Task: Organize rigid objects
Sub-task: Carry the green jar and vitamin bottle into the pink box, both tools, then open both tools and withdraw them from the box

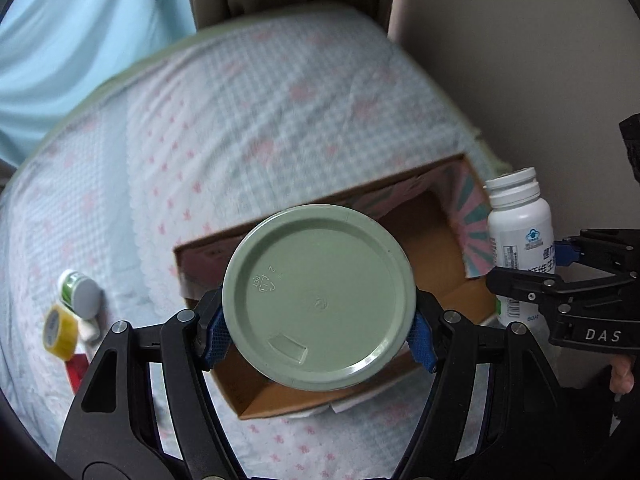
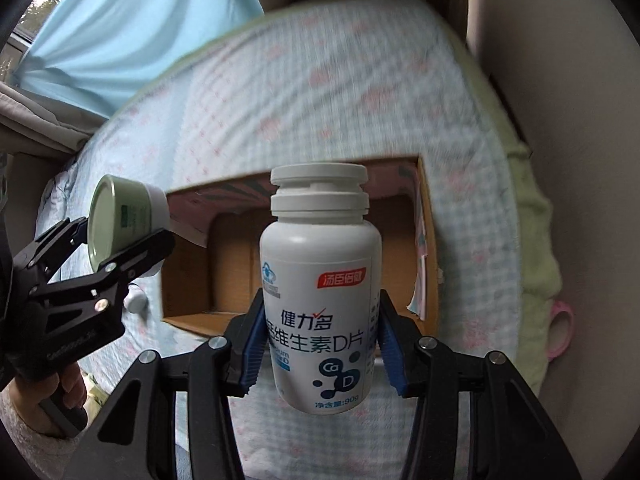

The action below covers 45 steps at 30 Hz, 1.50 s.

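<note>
A: How is the left gripper (image 1: pixel 320 334) posed?

B: It reaches forward over the bed (image 1: pixel 248 120), tilted down. Its blue pads (image 1: pixel 216 340) clamp a green jar (image 1: pixel 319 297) on both sides. The jar's flat base faces the camera and fills the view's centre.

A: And what lies past the jar?

B: The open box (image 1: pixel 436 248), behind and below it, running from 9 to 2 o'clock around the jar. The jar hangs above the box, not touching it.

A: The right gripper (image 2: pixel 320 346)?

B: Also forward and level, its pads pressed onto a white bottle (image 2: pixel 320 312) held upright, cap at 12 o'clock. The bottle sits dead centre between the fingers, with the box beyond it.

A: Do the tools see each other?

B: Yes. From the right wrist, the left gripper and jar show at 9 o'clock, a hand (image 2: pixel 24 404) on the handle. From the left wrist, the bottle and right gripper sit at 3 o'clock, beside the box's right wall.

A: Anything loose?

B: At 8 o'clock in the left view, a yellow tape roll (image 1: pixel 60 332) and a small green tube (image 1: pixel 78 292) lie on the bed, well apart from the box.
</note>
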### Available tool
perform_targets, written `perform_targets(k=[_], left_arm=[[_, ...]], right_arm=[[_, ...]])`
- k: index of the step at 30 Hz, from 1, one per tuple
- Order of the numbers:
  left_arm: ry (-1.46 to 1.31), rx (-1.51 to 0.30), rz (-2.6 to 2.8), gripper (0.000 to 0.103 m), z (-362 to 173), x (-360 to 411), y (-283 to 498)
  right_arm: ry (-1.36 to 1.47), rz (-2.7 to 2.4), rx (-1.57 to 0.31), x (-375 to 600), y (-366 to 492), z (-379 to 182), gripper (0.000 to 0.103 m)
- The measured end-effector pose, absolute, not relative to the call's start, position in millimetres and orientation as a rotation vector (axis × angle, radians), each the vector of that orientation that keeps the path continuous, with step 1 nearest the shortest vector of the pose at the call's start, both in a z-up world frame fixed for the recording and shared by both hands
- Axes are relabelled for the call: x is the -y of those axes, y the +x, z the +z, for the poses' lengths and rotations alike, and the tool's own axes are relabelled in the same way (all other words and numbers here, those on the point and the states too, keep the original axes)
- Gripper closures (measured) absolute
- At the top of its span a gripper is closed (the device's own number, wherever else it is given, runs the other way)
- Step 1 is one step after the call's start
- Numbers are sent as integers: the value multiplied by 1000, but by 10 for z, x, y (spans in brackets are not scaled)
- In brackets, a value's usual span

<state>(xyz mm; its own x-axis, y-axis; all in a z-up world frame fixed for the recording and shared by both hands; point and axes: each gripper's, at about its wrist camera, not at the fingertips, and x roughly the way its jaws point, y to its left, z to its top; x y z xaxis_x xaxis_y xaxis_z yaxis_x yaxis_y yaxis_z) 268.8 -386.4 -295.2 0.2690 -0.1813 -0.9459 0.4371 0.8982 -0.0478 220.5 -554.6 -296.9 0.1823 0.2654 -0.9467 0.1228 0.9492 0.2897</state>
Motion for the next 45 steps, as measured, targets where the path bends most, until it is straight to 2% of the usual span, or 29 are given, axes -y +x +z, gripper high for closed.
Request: perform_targets(k=[5, 11, 19, 20, 21, 22, 23, 24, 25, 37, 45], left_arm=[[276, -1355, -361, 36, -3510, 3869, 2888], [293, -1466, -326, 36, -3993, 3791, 3075], [361, -1477, -357, 35, -4127, 3841, 3049], [356, -1464, -357, 28, -4097, 3844, 3048], [353, -1446, -354, 0, -4048, 3847, 3048], [352, -1412, -349, 1, -3965, 3847, 3044], [355, -1390, -348, 0, -3898, 3854, 3041], [357, -1376, -353, 0, -3849, 3854, 3036], [362, -1374, -358, 0, -3811, 3850, 3032], [374, -1348, -362, 0, -3503, 3864, 2977], [359, -1277, -378, 0, -2986, 3841, 2757]], right_arm=[[331, 129, -1411, 5495, 2347, -3336, 57], [157, 185, -1443, 5250, 2501, -3648, 57], [141, 193, -1465, 5250, 2521, -3858, 57], [123, 188, -1461, 5241, 2520, -3859, 57], [98, 178, -1456, 5229, 2516, -3856, 57], [77, 174, -1453, 5218, 2517, -3855, 56], [77, 181, -1445, 5221, 2508, -3831, 45], [99, 205, -1447, 5231, 2496, -3799, 18], [139, 249, -1477, 5233, 2481, -3780, 1], [124, 219, -1402, 5293, 2231, -3394, 0], [101, 177, -1358, 5211, 2105, -2963, 0]])
